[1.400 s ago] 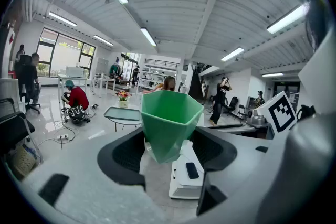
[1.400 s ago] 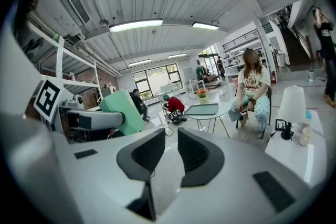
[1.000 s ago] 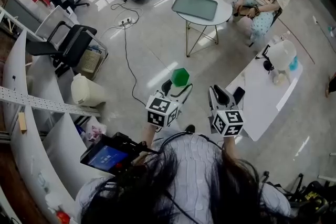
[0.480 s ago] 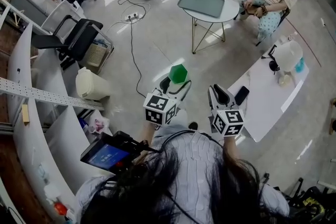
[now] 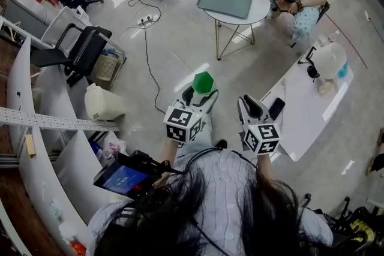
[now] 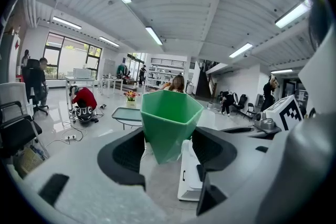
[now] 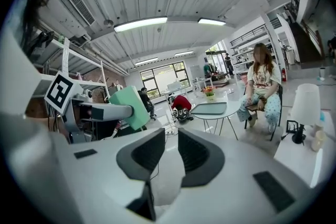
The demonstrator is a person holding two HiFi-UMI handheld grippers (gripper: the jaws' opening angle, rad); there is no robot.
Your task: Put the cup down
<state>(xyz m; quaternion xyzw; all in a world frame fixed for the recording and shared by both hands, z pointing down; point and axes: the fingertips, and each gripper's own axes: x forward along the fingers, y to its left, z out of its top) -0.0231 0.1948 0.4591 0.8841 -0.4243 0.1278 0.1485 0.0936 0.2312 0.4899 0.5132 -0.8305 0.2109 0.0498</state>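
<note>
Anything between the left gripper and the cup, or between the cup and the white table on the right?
The left gripper is shut on the green cup, held in the air, so nothing stands between them. Toward the white table, the right gripper hangs beside the cup on that side and may need to clear.

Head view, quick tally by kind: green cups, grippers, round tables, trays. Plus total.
green cup: 1
grippers: 2 (left gripper, right gripper)
round table: 1
tray: 1
Total: 5
</note>
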